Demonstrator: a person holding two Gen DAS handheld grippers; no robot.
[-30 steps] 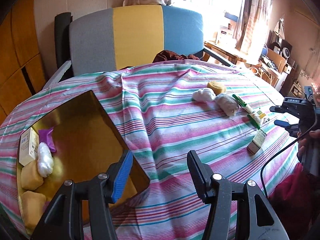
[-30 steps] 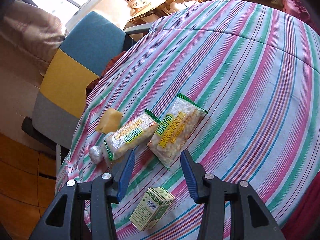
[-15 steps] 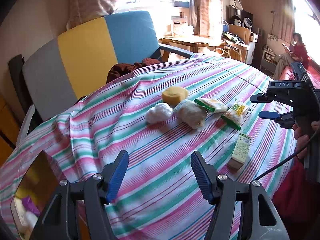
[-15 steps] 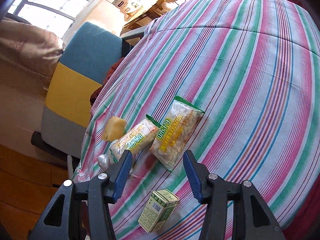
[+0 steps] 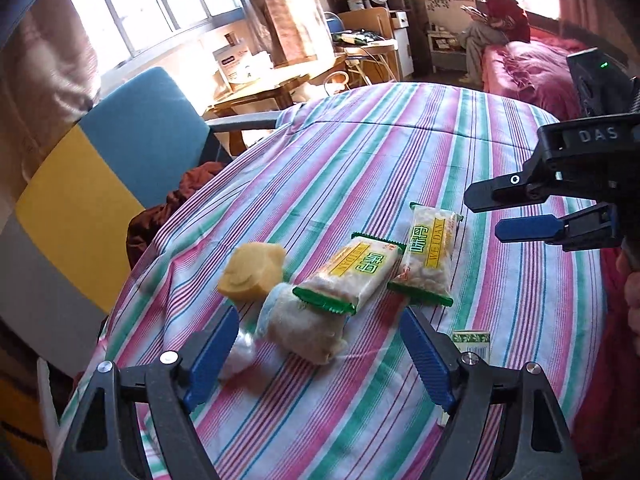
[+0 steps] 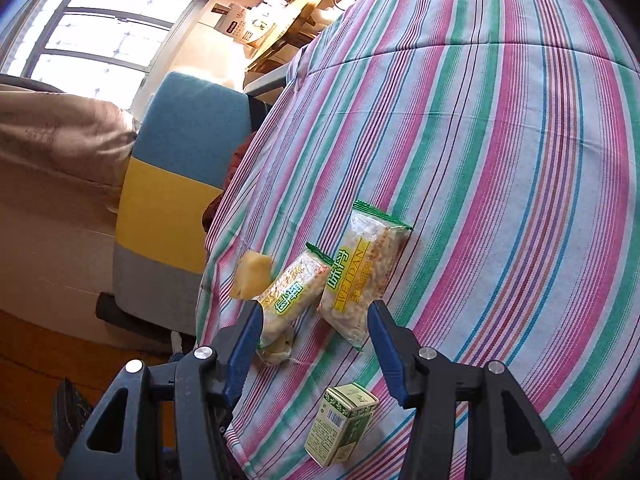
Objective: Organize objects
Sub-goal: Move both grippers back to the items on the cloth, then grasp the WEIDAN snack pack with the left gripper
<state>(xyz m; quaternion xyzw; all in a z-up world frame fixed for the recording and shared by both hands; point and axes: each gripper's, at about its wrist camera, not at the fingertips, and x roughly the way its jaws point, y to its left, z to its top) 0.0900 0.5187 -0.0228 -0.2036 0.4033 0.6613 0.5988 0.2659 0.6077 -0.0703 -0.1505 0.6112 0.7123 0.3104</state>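
On the striped tablecloth (image 5: 400, 152) lie a yellow sponge-like block (image 5: 252, 272), a beige fuzzy bundle (image 5: 304, 328), a white cotton ball (image 5: 240, 354), two green-edged snack packs (image 5: 352, 276) (image 5: 428, 256) and a small green box (image 5: 472, 344). My left gripper (image 5: 316, 328) hovers just short of the bundle, its jaws opening and touching nothing. My right gripper (image 6: 315, 312) points down at the snack packs (image 6: 292, 292) (image 6: 364, 272), with the green box (image 6: 340, 424) below it. Its jaws are opening slowly with nothing held. It also shows at the right (image 5: 482, 216).
A blue, yellow and grey chair (image 5: 120, 160) stands at the table's far left edge, with a dark red cloth (image 5: 168, 216) on its seat. Beyond are a wooden desk (image 5: 272, 84) and a person seated on a bed (image 5: 496, 20). The cloth's right half is bare.
My left gripper swung right, away from the gold tray, to the cluster of snacks, and its jaws widened. My right gripper's jaws spread a little and it rolled slightly.
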